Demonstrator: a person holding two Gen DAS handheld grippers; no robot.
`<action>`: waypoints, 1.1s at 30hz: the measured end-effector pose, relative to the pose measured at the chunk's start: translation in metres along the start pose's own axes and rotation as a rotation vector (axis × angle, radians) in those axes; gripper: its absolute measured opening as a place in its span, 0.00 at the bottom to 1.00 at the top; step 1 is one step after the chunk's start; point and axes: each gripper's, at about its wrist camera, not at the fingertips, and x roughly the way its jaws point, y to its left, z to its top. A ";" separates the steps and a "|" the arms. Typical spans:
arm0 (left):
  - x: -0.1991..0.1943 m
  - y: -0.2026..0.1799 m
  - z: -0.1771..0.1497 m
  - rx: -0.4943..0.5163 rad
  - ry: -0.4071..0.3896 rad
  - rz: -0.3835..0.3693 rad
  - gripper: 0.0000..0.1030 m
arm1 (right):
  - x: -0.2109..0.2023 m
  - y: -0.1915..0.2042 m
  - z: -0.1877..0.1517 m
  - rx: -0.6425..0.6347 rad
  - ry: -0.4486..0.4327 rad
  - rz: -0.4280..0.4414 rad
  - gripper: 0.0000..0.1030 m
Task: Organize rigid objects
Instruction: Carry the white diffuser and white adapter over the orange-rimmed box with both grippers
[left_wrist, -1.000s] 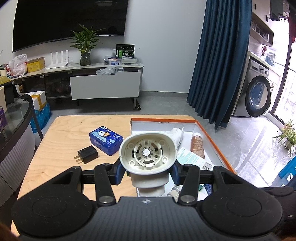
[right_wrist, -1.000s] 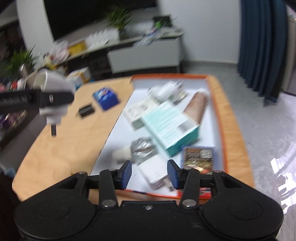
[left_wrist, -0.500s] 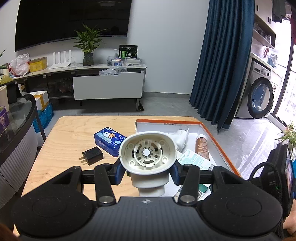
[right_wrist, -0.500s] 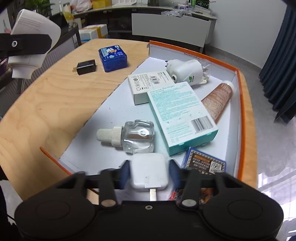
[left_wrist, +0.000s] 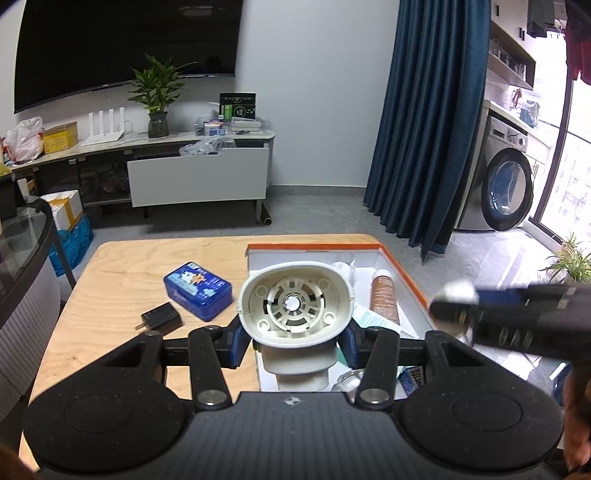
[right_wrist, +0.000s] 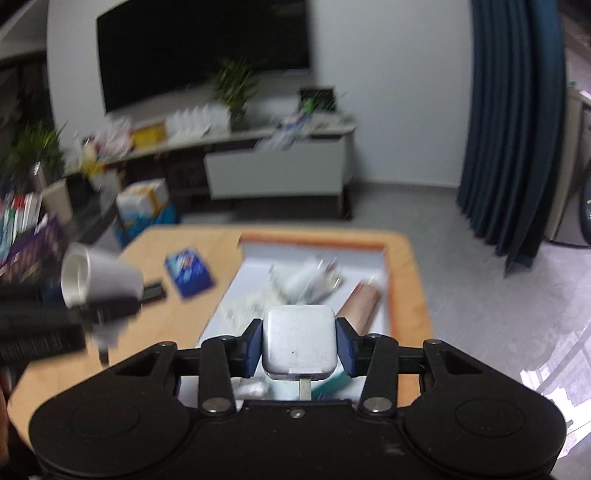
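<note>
The left tongs (left_wrist: 293, 341) pinch a cream plastic plug-in device (left_wrist: 293, 306) by its sides, its open round face turned toward the camera at the centre of the left view. The right tongs (right_wrist: 299, 349) pinch a small white charger (right_wrist: 299, 341), one metal prong hanging below it at lower centre of the right view. Both things are held off the tabletop (left_wrist: 122, 288), above the near end of the orange-edged tray (left_wrist: 404, 273).

Outward from there, the tray holds a brown tube (left_wrist: 384, 299) on its right side and a teal box (mostly hidden behind the held device). A blue tin (left_wrist: 197, 290) and a black adapter (left_wrist: 160, 316) lie left of centre on bare wood, close together but apart.

What could go wrong: the two tongs are near each other, the right pair crossing the right edge of the left view, so a careless swing could knock one load against the other. The charger is smooth and gripped only on two flat sides; a quick turn might let it slip and drop among the things in the tray.

Compared with a second ago, the right tongs, then spread with nothing between them over the tray, now carry the charger lifted clear. The left tongs grip the device as before, barely shifted.
</note>
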 end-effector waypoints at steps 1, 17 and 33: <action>0.001 -0.002 0.002 0.004 -0.003 -0.003 0.48 | -0.002 -0.001 0.004 0.007 -0.013 -0.004 0.50; 0.020 -0.021 0.023 0.042 -0.027 -0.034 0.48 | 0.000 -0.010 0.035 0.041 -0.077 -0.029 0.50; 0.046 -0.021 0.025 0.034 0.005 -0.042 0.48 | 0.035 -0.017 0.038 0.055 -0.029 -0.036 0.50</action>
